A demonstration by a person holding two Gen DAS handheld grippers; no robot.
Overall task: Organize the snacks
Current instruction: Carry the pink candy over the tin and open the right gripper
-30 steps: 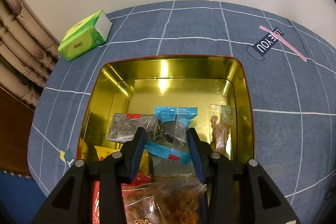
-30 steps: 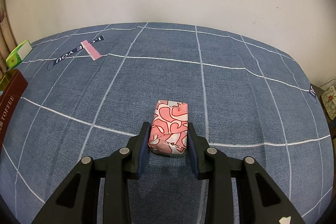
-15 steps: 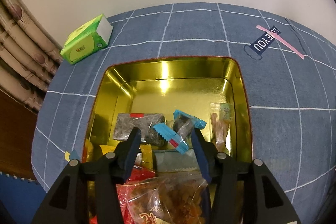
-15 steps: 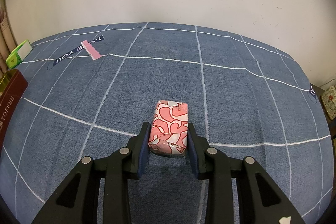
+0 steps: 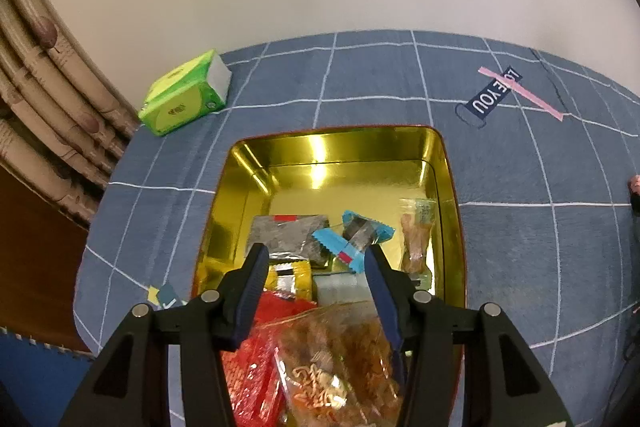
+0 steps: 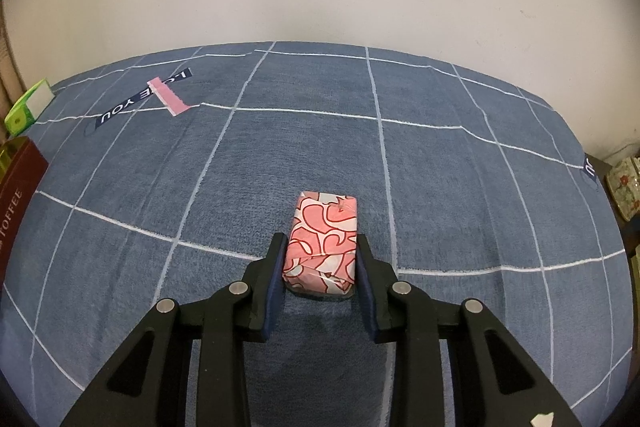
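Snacks lay heaped in the gold-lined tin (image 5: pixel 448 187), which sat on the blue grid-patterned cloth (image 5: pixel 520 247). Among them were a blue-wrapped candy (image 5: pixel 352 237) resting on a grey foil packet (image 5: pixel 288 233), a yellow packet (image 5: pixel 290 277) just below that, a clear sleeve of brownish biscuits (image 5: pixel 416 235) against the tin's right wall, and, nearest the camera, a red bag (image 5: pixel 252 367) beside a clear bag of fried noodle snacks (image 5: pixel 340 367). The left gripper (image 5: pixel 316 267) hung above this pile with its jaws spread wide and nothing between them.

One more snack, a pink-and-red patterned packet (image 6: pixel 322 241), lay on the cloth well apart from the tin. The right gripper (image 6: pixel 320 259) had its jaws closed against the packet's two long sides, pinching it while it rested on the cloth.

A green tissue pack (image 5: pixel 184 99) lay near the cloth's far left corner, close to a beige patterned curtain (image 5: pixel 48 115). A dark "LOVE YOU" label (image 5: pixel 494 97) crossed by a pink strip was stitched onto the cloth to the tin's far right. In the right wrist view the tin's maroon outer wall (image 6: pixel 18 195), lettered "TOFFEE", showed at the left edge.
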